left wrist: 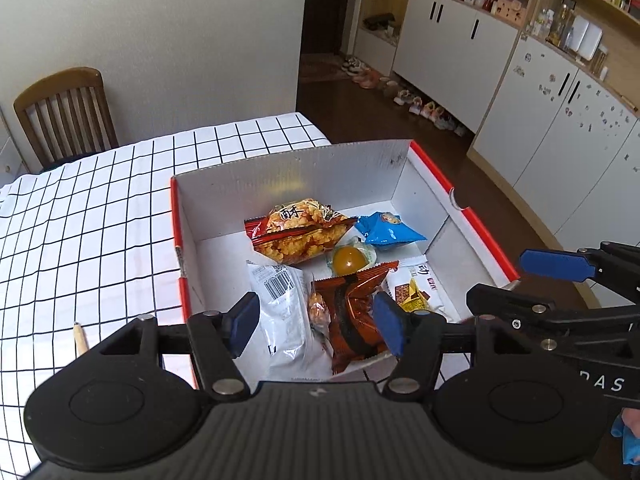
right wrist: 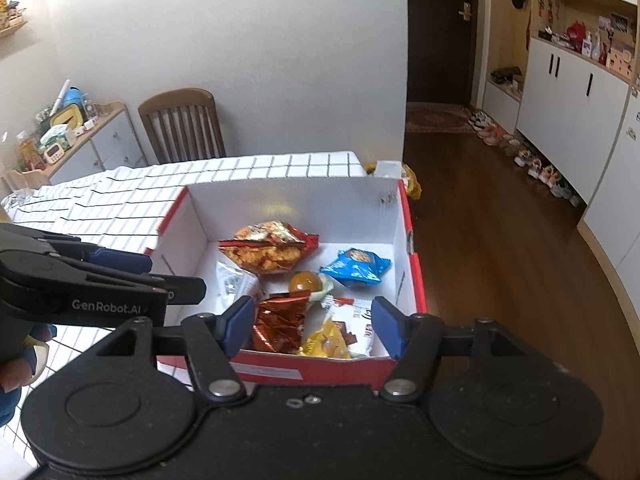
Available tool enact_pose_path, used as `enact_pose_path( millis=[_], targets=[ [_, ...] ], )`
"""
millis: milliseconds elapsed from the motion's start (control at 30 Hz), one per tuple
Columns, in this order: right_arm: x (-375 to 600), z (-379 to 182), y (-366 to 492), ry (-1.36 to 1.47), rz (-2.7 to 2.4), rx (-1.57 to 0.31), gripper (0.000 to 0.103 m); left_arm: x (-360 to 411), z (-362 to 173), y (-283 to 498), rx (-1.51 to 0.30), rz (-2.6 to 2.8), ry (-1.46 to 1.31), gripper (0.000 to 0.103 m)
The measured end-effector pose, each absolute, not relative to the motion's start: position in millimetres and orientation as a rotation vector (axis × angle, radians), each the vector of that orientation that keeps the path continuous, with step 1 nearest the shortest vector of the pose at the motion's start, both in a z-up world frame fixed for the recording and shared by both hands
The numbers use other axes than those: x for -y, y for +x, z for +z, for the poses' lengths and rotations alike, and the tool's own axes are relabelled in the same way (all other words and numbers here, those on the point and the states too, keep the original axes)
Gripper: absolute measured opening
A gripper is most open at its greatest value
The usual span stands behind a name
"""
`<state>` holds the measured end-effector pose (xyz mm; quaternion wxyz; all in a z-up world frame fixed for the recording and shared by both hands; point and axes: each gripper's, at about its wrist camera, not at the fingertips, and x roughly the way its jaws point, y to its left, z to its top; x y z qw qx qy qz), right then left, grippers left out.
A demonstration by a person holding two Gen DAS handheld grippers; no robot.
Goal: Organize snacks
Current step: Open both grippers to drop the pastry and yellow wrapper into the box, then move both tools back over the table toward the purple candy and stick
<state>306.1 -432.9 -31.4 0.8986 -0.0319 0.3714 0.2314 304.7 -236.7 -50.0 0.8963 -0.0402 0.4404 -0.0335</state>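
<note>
A red-and-white cardboard box (left wrist: 288, 176) (right wrist: 404, 236) on the checked table holds several snacks: an orange-red rice cracker bag (left wrist: 298, 234) (right wrist: 268, 250), a blue packet (left wrist: 386, 231) (right wrist: 354, 268), a wrapped brown egg (left wrist: 350, 260) (right wrist: 305, 281), a white packet (left wrist: 280, 304) (right wrist: 230, 280), a copper-red packet (left wrist: 352, 316) (right wrist: 280, 322) and a white-and-yellow bar (left wrist: 416, 290) (right wrist: 340, 330). My left gripper (left wrist: 318, 322) hangs open over the box's near end, empty. My right gripper (right wrist: 314, 326) is open too, above the near wall, empty.
The checked tablecloth (left wrist: 100, 216) spreads left of the box. A wooden stick (left wrist: 81, 338) lies near the left gripper. A wooden chair (left wrist: 66, 112) stands behind the table. White cabinets (left wrist: 552, 120) and shoes (left wrist: 404, 96) line the wooden floor at right.
</note>
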Motion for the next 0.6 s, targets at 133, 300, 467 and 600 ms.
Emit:
enact_pose_path(
  millis=[133,300,467,600],
  targets=[
    [427.9,-22.9,297.3,-0.074,0.505,-0.747,0.071,230.2,-41.2,293.4,-0.898,-0.071,-0.085,0.062],
    [417.7,-11.8,286.2,-0.072,0.530,-0.719,0.079,217.3,-27.2,276.9,-0.860,-0.066,-0.093,0.062],
    [404.3,-1.1,275.6,-0.064,0.559,-0.691,0.084,197.8,-15.5,257.5,-0.818,-0.041,-0.097,0.063],
    [392.0,7.1,265.3,-0.056,0.580,-0.666,0.089,176.3,-11.4,242.9,-0.809,-0.036,-0.114,0.066]
  ],
)
